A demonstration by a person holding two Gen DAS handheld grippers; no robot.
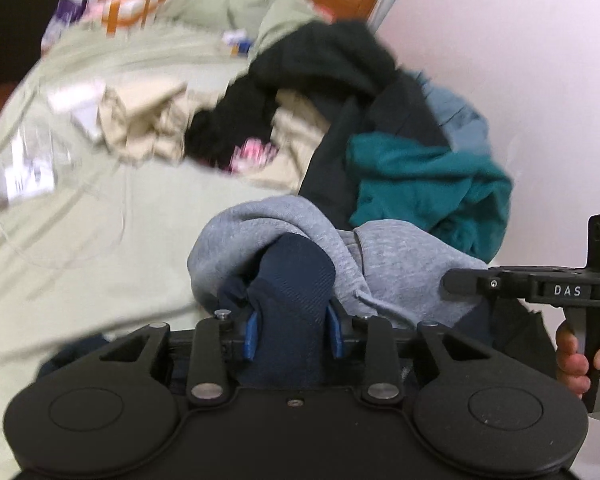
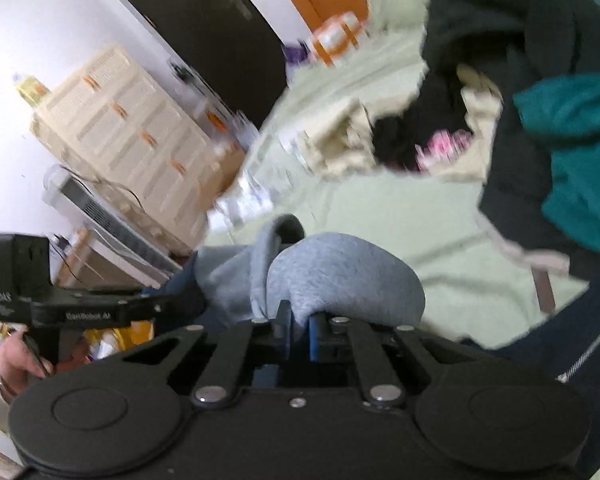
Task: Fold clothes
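Fabric of a heather-grey fleece hooded sweatshirt with a dark navy lining point(image 1: 296, 280) is bunched up in front of both cameras, lifted just above the pale green bedsheet point(image 1: 100, 232). The left gripper point(image 1: 294, 334) has its blue-padded jaws pinched on a navy ribbed fold of this sweatshirt, grey fleece draped over and behind the fold. The right gripper point(image 2: 300, 334) has its jaws pressed close on a hump of the same grey fleece point(image 2: 340, 272), a thin layer of cloth caught between them. Beyond the sweatshirt, farther up the bedsheet, lies a loose heap of clothes: a teal garment point(image 1: 428, 184) nearest, a black fleece garment point(image 1: 332, 60) above it, a cream one point(image 1: 152, 120) to the left of that. Beside the sweatshirt, in the left view, a hand point(image 1: 580, 352) grips the handle of the right gripper. Off the bedsheet's far edge, in the right view, stands a cream drawer cabinet point(image 2: 128, 128) against a white wall, blurred.
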